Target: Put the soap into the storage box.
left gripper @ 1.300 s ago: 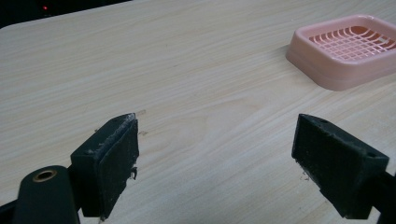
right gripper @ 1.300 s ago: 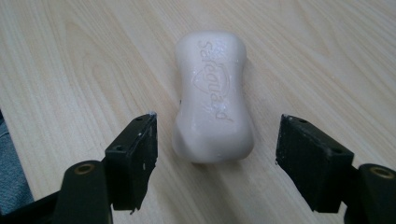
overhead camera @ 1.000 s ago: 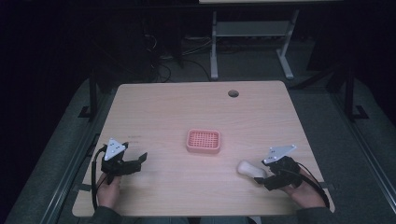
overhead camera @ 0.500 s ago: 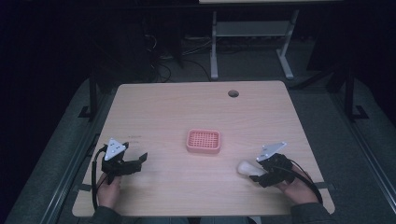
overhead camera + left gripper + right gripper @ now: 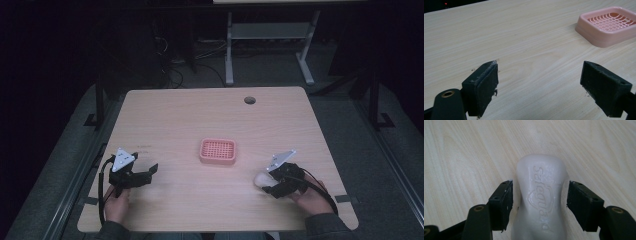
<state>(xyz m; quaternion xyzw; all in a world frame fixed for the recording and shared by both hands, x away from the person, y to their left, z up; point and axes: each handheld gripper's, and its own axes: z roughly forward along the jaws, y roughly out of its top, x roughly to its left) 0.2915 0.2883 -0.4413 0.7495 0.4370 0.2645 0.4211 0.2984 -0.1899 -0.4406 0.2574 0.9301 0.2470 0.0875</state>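
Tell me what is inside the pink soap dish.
The pink soap dish holds nothing: its slotted grid floor shows bare in the high view and the left gripper view. The white soap bar lies apart on the table. Whatever is beneath the grid is hidden.

The pale wooden table [image 5: 175, 120] was evenly lit from above, while the room behind the table stayed almost black. In the gripper views the picture was bright and sharp, with soft shadows under the white embossed soap bar [image 5: 541, 195].

White soap bar [image 5: 540, 195], pink grid-patterned dish [image 5: 218, 151], pale wood-grain table [image 5: 165, 120]
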